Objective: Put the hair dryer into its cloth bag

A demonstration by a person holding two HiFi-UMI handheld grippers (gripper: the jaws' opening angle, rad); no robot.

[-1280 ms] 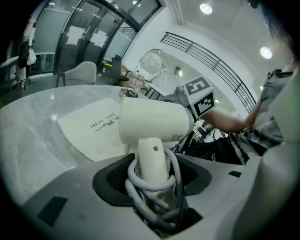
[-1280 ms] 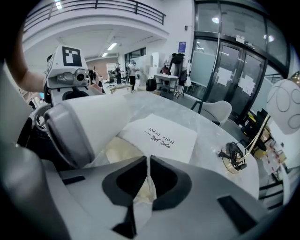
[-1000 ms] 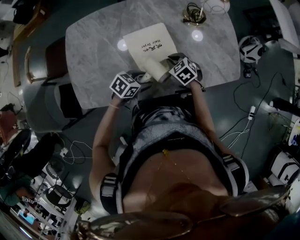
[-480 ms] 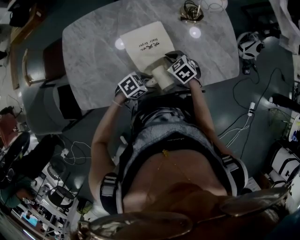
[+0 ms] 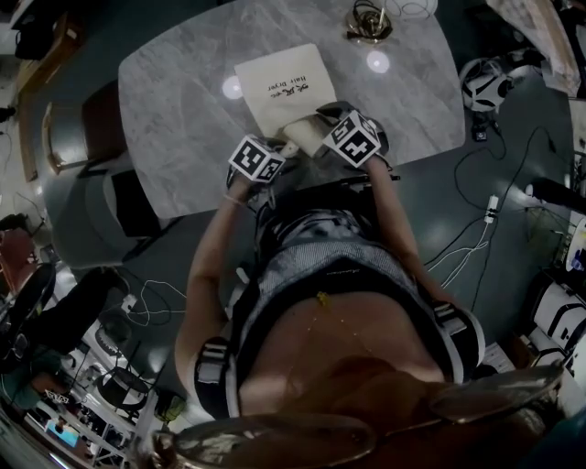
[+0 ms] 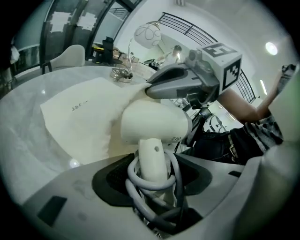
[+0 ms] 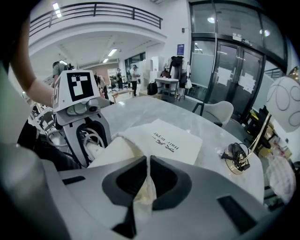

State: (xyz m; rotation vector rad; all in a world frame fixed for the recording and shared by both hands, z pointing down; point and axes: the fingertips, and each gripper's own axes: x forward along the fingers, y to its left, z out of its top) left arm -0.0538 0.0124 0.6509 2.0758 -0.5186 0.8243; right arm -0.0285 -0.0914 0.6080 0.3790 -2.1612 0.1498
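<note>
A cream cloth bag (image 5: pixel 282 84) printed "Hair dryer" lies flat on the marble table (image 5: pixel 183 119). My right gripper (image 7: pixel 146 180) is shut on the bag's near edge and lifts the cloth at its mouth (image 7: pixel 123 140). The left gripper (image 6: pixel 152 173) is shut on the white hair dryer's handle (image 6: pixel 153 157), which has a grey cord wound round it. The dryer's barrel (image 6: pixel 154 123) points at the raised mouth, its front end just under the cloth. In the head view the dryer (image 5: pixel 305 139) shows between the two marker cubes, left (image 5: pixel 256 158) and right (image 5: pixel 352 137).
A gold-coloured stand with a coiled cable (image 5: pixel 368 25) sits at the table's far side, beyond the bag. Chairs (image 5: pixel 87 137) stand to the left of the table. Cables (image 5: pixel 476 247) trail on the floor at the right. Both grippers work at the table's near edge.
The left gripper has come down and in toward the bag's mouth with the dryer, closer to the right gripper. The right gripper has kept its hold on the cloth, nearly still.
</note>
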